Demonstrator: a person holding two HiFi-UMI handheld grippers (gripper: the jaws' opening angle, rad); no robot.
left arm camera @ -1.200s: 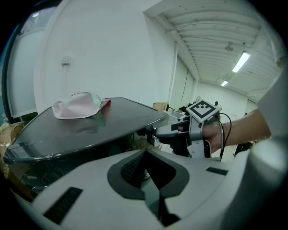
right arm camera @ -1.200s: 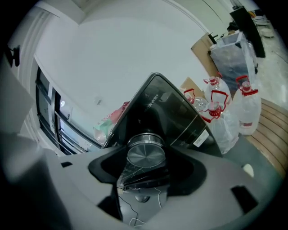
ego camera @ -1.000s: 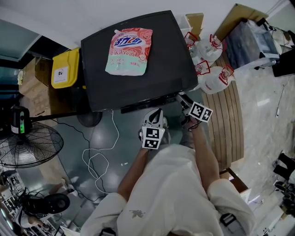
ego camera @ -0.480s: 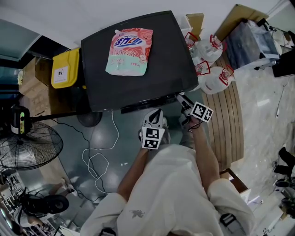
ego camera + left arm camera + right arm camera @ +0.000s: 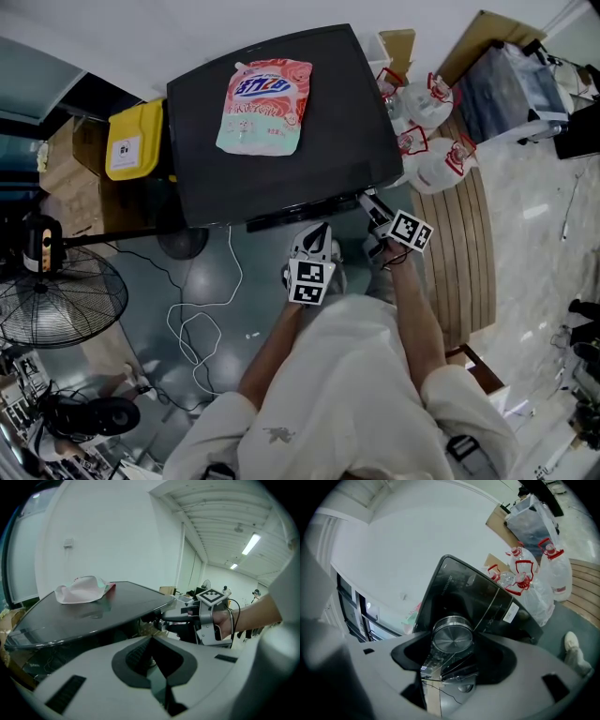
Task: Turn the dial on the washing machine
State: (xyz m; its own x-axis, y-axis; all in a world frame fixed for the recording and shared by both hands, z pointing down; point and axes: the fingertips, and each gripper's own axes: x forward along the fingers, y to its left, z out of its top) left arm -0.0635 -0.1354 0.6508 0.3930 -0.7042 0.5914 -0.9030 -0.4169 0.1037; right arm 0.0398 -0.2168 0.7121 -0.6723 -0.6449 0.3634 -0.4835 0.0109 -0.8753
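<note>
L gripper (image 5: pixel 319 230) jaws together, R gripper (image 5: pixel 367 201) jaws just opening round dial (image 5: pixel 452 639), both tilted down

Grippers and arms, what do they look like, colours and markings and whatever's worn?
The left gripper and right gripper have pale grey fingers, dark on the inside, each carrying a cube of black-and-white square markers. A black cable loops behind the right gripper's cube. The person wears a pale short-sleeved shirt, forearms bare.

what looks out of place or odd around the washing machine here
The pink detergent pouch lies flat and slightly crooked on top of the washing machine, where it could slide off. A loose white cable snakes across the floor in front. Nothing looks spilled or damaged.
</note>
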